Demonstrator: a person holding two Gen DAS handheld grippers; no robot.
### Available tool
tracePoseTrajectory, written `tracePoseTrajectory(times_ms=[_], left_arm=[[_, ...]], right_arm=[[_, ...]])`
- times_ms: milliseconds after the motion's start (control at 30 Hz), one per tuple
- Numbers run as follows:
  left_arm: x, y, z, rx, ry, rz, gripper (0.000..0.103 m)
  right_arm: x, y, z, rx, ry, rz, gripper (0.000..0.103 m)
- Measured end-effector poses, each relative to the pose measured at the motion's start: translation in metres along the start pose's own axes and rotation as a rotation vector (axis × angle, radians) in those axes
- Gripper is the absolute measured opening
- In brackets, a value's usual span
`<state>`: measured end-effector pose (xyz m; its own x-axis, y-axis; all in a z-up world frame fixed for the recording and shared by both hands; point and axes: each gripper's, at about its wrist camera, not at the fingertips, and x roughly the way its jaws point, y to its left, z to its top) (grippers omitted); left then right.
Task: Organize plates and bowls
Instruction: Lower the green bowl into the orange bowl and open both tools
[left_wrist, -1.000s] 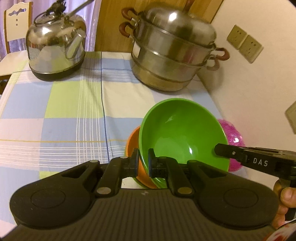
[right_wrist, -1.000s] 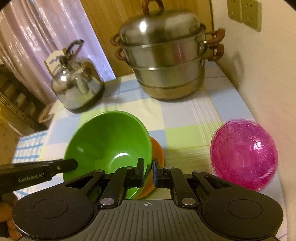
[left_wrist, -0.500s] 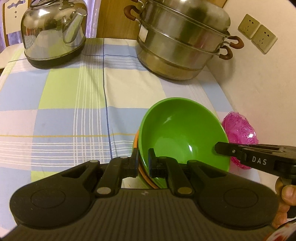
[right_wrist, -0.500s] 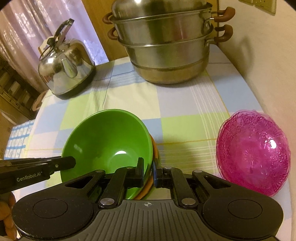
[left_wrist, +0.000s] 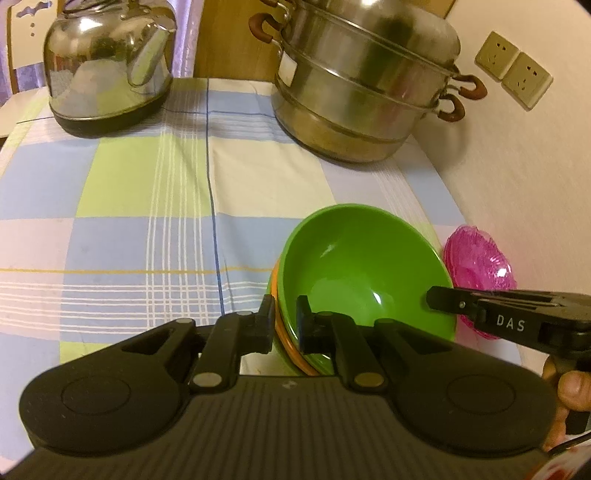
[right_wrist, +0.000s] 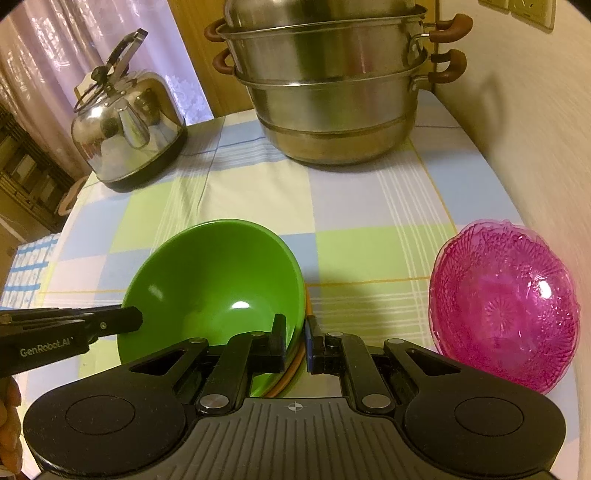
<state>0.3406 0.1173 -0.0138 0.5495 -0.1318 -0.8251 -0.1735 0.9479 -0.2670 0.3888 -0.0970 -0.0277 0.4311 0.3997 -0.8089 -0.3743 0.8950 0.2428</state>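
Both grippers' fingers (left_wrist: 266, 314) clamped on green bowl (left_wrist: 364, 269) rim, bare tablecloth (left_wrist: 147, 206) leftward.

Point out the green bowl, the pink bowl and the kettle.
green bowl (right_wrist: 221, 280): right wrist view, on its inner wall.
pink bowl (right_wrist: 506, 306): right wrist view, at the middle of its patterned inside.
kettle (right_wrist: 129, 129): right wrist view, on its shiny body by the spout.

Two words can be read — "DAS" in white on the side of the right gripper (left_wrist: 437, 300). "GenRobot.AI" stands in white on the left gripper (right_wrist: 129, 320).
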Motion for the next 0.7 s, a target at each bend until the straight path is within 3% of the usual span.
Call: tracePoseTrajectory(times_ms=[67, 200, 267, 333, 433, 700], left_arm=[[-0.007, 0.001, -0.002, -0.013, -0.014, 0.000, 0.011], [-0.029, 0.000, -0.011, -0.035, -0.058, 0.000, 0.024], [-0.041, -0.001, -0.018, -0.045, -0.078, -0.008, 0.027], [-0.054, -0.005, -0.028, -0.052, -0.095, -0.006, 0.039], [-0.073, -0.011, -0.047, -0.054, -0.113, -0.002, 0.048], [-0.114, -0.019, -0.099, -0.070, -0.159, 0.044, 0.080]], right_arm=[[-0.002, -0.005, -0.001, 0.028, -0.006, 0.016, 0.016], [-0.017, -0.013, -0.008, 0.081, -0.049, 0.031, 0.047], [-0.028, -0.017, -0.015, 0.113, -0.070, 0.042, 0.050], [-0.041, -0.021, -0.023, 0.148, -0.083, 0.057, 0.051], [-0.061, -0.022, -0.039, 0.183, -0.100, 0.066, 0.054], [-0.106, -0.009, -0.095, 0.201, -0.113, 0.024, 0.068]])
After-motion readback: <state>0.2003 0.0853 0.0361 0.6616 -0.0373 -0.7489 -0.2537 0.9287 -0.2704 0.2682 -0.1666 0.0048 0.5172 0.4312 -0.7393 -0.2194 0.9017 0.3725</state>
